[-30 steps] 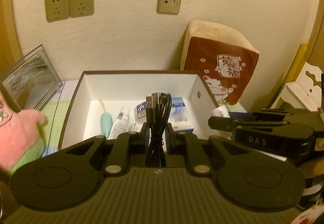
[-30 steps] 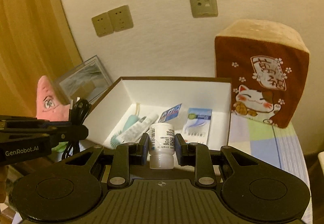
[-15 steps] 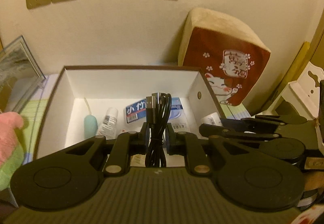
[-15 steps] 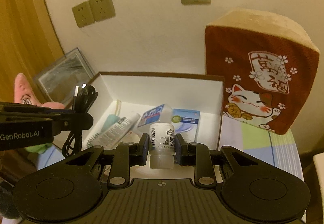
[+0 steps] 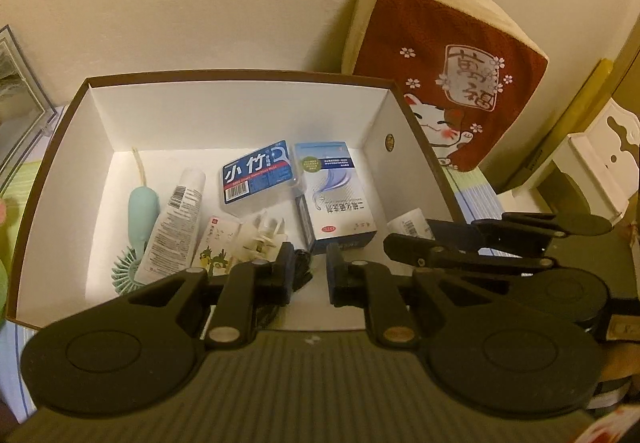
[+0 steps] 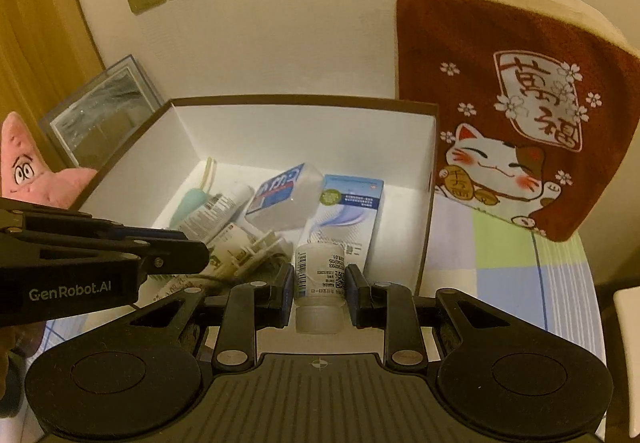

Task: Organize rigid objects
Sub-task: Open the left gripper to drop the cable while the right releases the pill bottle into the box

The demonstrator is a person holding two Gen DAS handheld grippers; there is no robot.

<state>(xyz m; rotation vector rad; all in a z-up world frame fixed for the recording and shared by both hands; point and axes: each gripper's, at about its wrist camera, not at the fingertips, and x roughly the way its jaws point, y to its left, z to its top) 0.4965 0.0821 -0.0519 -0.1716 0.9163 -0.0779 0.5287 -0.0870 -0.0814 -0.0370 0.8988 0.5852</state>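
Placing step, both claws low over open brown box (image 5: 240,77) on bench (image 6: 500,263), angled down into it

Left claw (image 5: 310,275): jaws close together, black cable (image 5: 303,267) low in the gap, hugging one pad, rest of it drooping under that finger toward the box floor. Sliver of white visible by the other pad, so pinch looks slack; counted as closed on the cable, not certain. Parked over the near middle of the box, just short of small white bits and a card lying there, probably because that patch of floor is free

Right claw (image 6: 318,289): clamped on small white bottle (image 6: 319,267), pads on the labelled body, cap end toward the camera, label reading upside down. Gripped at the body for flat sides and a firm hold. Hangs at the near right corner inside the box, just before blue-white carton (image 5: 336,195), close to the right wall

Already lying in the box: blue floss case (image 5: 256,173) leaning mid-back, white tube (image 5: 176,219) and teal brush (image 5: 136,239) on the left side, all flat and roughly lined front to back. Cat cushion (image 6: 516,115) against the wall beside the box, pink plush (image 6: 28,167) outside on the left, neither rigid, so likely left out

Judged late in the task: two items in hand, release pending. Risk: bottle rolling once freed, cable snagging on the loose bits
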